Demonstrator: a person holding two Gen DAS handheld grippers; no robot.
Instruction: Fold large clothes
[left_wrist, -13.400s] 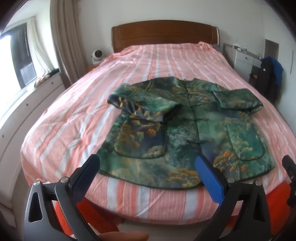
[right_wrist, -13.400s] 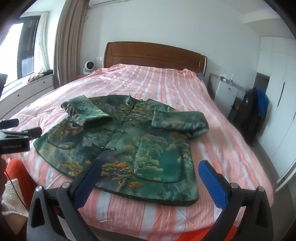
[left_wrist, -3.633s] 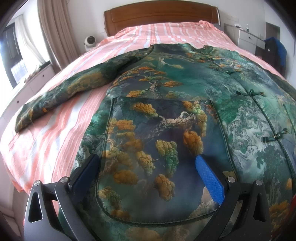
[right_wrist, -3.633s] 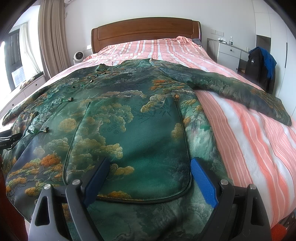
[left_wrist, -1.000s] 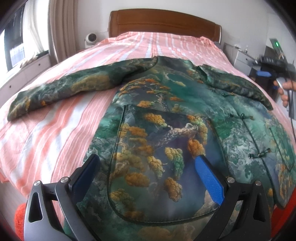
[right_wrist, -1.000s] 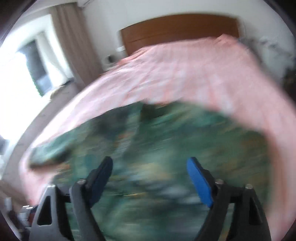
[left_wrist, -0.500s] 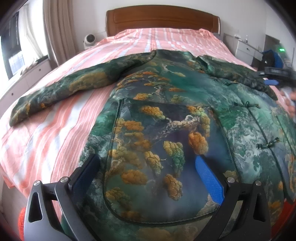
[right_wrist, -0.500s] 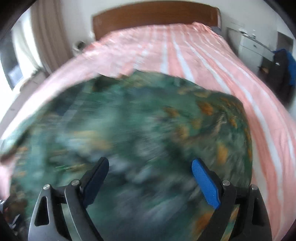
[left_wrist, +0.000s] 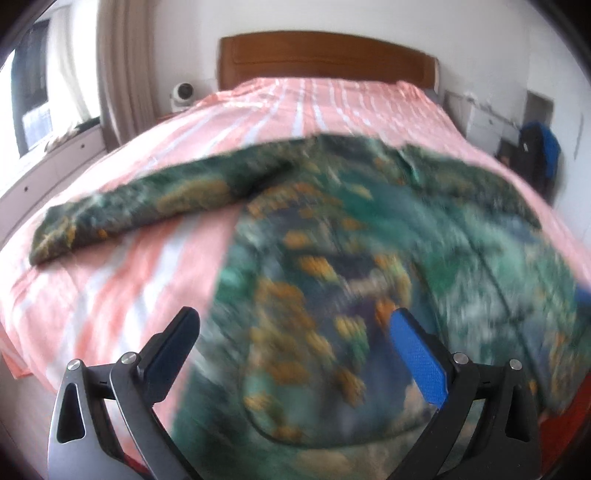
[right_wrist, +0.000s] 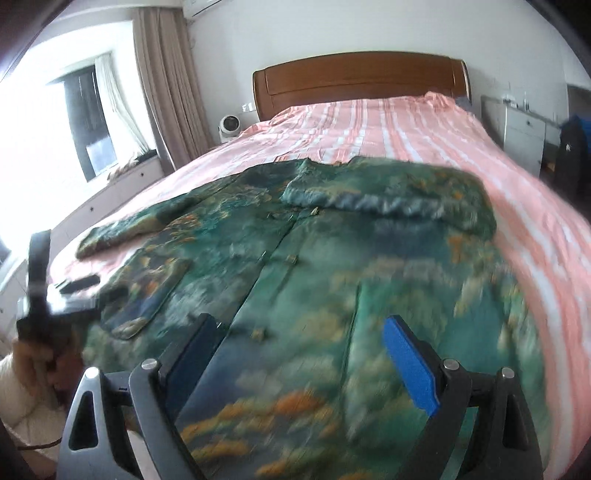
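Since half a second ago the right tool (right_wrist: 303, 332) has pulled back toward the near edge, so the right sleeve (right_wrist: 388, 199) it was over now shows folded across the jacket's chest, and both views have gone smeary with motion. Left tool (left_wrist: 295, 328) has backed off and drifted left a little too, with more striped sheet showing on that side.

The jacket (right_wrist: 332, 280), green with orange and gold patches, lies front up on the pink striped bed (right_wrist: 388, 122), collar toward the far wooden headboard (right_wrist: 362, 81), hem at the near edge. Its left sleeve (left_wrist: 140, 206) is stretched out flat to the left over the sheet.

Both tools are spread wide with nothing between the blue pads, hovering over the near hem. Left tool sits above the left pocket (left_wrist: 332, 332); right tool is over the right front panel.

Curtain (right_wrist: 166, 81) and window on the left, small white fan (right_wrist: 229, 125) by the headboard.
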